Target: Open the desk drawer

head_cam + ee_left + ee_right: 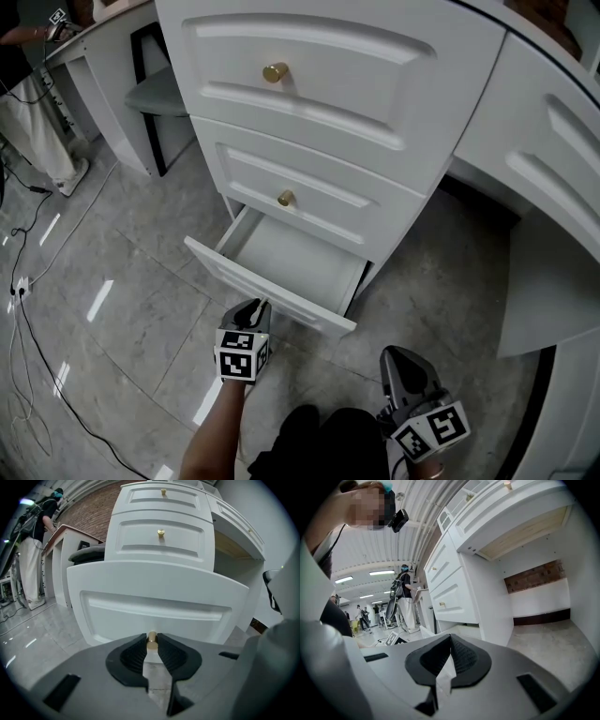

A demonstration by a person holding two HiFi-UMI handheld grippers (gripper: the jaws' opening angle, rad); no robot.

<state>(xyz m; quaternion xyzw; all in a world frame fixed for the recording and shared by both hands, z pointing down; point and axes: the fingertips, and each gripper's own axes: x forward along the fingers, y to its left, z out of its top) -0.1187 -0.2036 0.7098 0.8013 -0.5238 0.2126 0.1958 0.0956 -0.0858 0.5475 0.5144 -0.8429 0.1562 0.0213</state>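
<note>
The white desk's bottom drawer (267, 284) stands pulled out over the floor, and its bare white inside (302, 255) shows. My left gripper (255, 308) is at the middle of the drawer's front panel (154, 604). It is shut on the drawer's small gold knob (152, 640), which sits pinched between the black ribbed pads (133, 654). My right gripper (399, 362) hangs apart from the drawer, low at the right above the floor. In the right gripper view its pads (461, 656) meet with nothing between them.
Two closed drawers sit above, each with a gold knob (286, 198) (275, 72). The desk's open knee space (539, 597) lies to the right. A dark seat (161, 92) stands under the neighbouring desk at left. Cables (28, 309) trail over the grey tiled floor. A person (35, 527) stands far off.
</note>
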